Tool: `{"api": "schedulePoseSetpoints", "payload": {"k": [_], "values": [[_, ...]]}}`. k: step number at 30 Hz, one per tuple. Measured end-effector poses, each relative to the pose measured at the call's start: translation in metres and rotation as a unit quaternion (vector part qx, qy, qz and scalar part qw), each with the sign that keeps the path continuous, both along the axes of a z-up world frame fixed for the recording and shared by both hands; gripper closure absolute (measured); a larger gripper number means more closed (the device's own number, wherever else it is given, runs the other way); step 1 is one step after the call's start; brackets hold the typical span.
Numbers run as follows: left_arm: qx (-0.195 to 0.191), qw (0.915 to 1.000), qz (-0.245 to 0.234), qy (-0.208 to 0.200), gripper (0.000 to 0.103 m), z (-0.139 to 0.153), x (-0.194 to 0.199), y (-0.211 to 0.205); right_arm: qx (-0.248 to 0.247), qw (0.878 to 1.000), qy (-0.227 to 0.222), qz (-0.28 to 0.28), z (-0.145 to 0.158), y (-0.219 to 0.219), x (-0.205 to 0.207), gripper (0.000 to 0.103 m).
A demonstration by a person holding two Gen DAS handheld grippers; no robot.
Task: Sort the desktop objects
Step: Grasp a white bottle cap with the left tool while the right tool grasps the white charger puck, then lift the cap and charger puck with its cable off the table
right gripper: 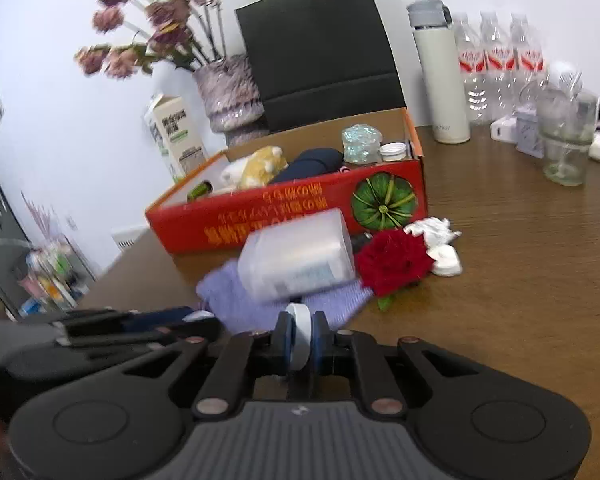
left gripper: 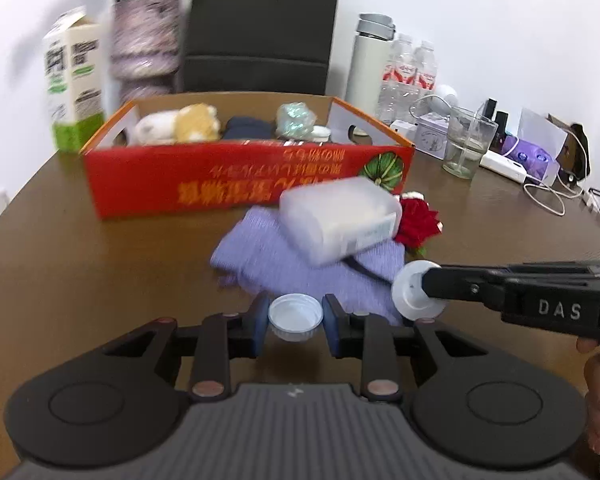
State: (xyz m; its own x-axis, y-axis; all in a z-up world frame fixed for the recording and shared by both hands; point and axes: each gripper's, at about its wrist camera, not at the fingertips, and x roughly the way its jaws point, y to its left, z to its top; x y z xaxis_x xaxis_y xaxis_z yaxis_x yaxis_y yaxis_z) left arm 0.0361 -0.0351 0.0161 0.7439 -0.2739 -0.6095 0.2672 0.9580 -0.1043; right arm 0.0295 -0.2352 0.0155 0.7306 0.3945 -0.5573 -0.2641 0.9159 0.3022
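Nearest you, your left gripper pinches a white cap by its rim, open side up; your right gripper is clamped narrow on a second white cap, held edgewise. Keep both squeezes steady and carry them over the purple cloth and the frosted plastic case lying on it, then release inside the red box beyond. The left view shows both caps at once; only the right view shows a third cap already in the box's far right corner.
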Motion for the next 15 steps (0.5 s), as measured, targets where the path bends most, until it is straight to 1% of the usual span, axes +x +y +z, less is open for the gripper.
{"api": "schedulePoseSetpoints", "payload": {"k": [4, 5, 9, 10, 11, 14, 15], "values": [[0.008, 0.9998, 0.011, 0.017, 0.074, -0.002, -0.034, 0.005, -0.014, 1.0, 0.017, 0.018, -0.002, 0.004, -0.033, 0.094], [0.01, 0.9997, 0.01, 0.018, 0.074, -0.002, -0.042, 0.006, -0.016, 0.999, 0.022, 0.023, -0.003, 0.004, -0.043, 0.095], [0.018, 0.9996, 0.007, 0.022, 0.074, -0.004, -0.071, 0.008, -0.02, 0.999, 0.043, 0.025, -0.005, -0.003, -0.07, 0.094], [0.02, 0.9995, 0.008, 0.023, 0.074, -0.006, -0.076, 0.008, -0.025, 0.998, 0.049, 0.025, -0.006, -0.004, -0.074, 0.093], [0.023, 0.9994, 0.008, 0.025, 0.073, -0.007, -0.079, 0.008, -0.034, 0.998, 0.053, 0.02, -0.007, -0.003, -0.078, 0.089], [0.031, 0.9993, 0.006, 0.018, 0.073, -0.008, -0.092, 0.004, -0.072, 0.996, 0.042, 0.019, -0.007, 0.002, -0.091, 0.088], [0.031, 0.9994, 0.004, 0.017, 0.073, -0.009, -0.095, 0.002, -0.076, 0.996, 0.037, 0.017, -0.006, 0.003, -0.094, 0.083]]}}
